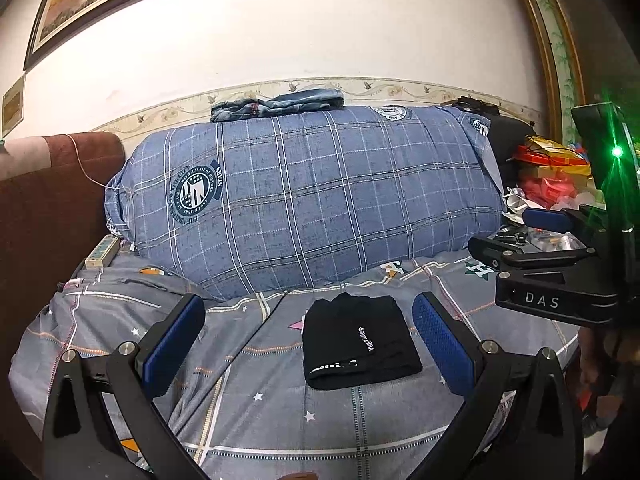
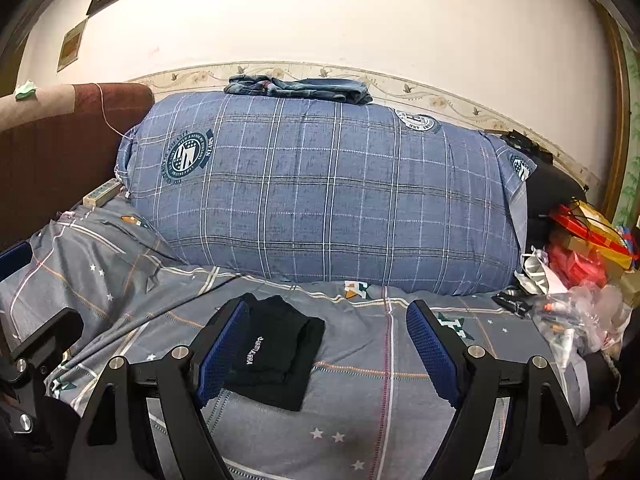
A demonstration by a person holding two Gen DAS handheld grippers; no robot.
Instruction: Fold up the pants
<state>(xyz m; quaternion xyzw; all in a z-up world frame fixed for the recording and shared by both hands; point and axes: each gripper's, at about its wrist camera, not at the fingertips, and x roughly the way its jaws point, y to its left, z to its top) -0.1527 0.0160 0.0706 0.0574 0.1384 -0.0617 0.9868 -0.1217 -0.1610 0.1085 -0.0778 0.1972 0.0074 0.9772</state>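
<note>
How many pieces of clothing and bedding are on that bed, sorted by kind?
Black folded pants: 1
Blue jeans on top of the roll: 1
Blue checked quilt roll: 1
Grey bedsheet: 1
Total: 4

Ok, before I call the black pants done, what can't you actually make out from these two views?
- Black pants: the underside and inner layers, hidden by the folded top layer in both views.
- Their left edge in the right wrist view, covered by a blue finger pad.
- The small white lettering, too small to read.
- Jeans on the plaid pillow: rear part out of sight.
</note>
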